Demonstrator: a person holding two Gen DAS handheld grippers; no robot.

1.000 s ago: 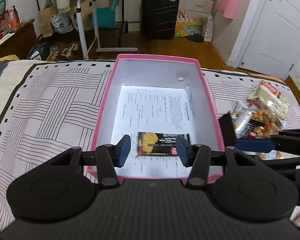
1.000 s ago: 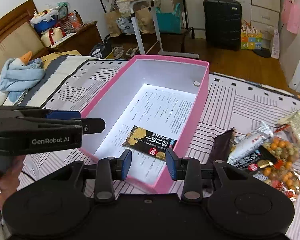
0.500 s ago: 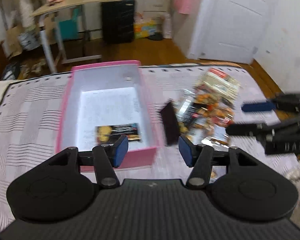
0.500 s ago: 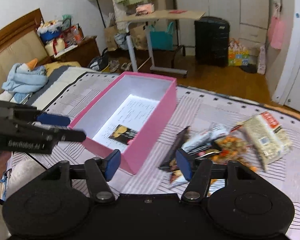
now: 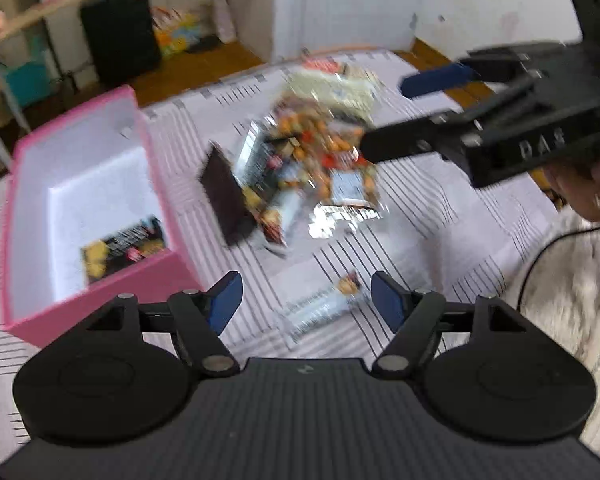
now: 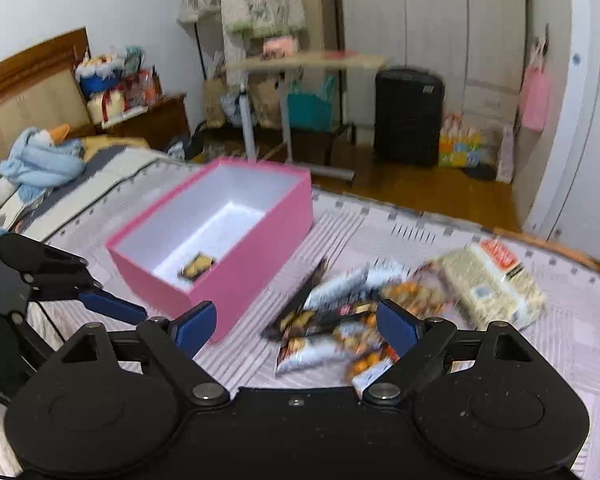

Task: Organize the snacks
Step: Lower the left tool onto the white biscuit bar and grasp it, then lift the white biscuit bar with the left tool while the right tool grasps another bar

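Note:
A pink box [image 5: 100, 292] [image 6: 256, 264] with white inside stands on the striped bedspread, and one dark snack packet [image 5: 120, 248] [image 6: 198, 266] lies in it. A heap of snack packets [image 5: 312, 160] [image 6: 360, 320] lies to its right, with a pale noodle pack [image 6: 496, 280] at the far end. My left gripper [image 5: 306, 304] hovers over a single silver packet [image 5: 324, 312], its jaws opening with nothing touching the pads. My right gripper [image 6: 296, 326] hangs above the near edge of the heap, jaws opening wide and empty. In the left wrist view the right gripper [image 5: 420, 112] reaches over the heap.
The bed ends at a wooden floor beyond the box. A black suitcase [image 6: 408, 116], a rolling desk [image 6: 304, 64] and bags stand there. A blue plush [image 6: 40, 160] lies by the headboard at left. A person's hand [image 5: 596, 188] holds the right gripper.
Both grippers swung right, away from the box toward the snack heap, and both opened wider. The dark packet stayed lying in the box.

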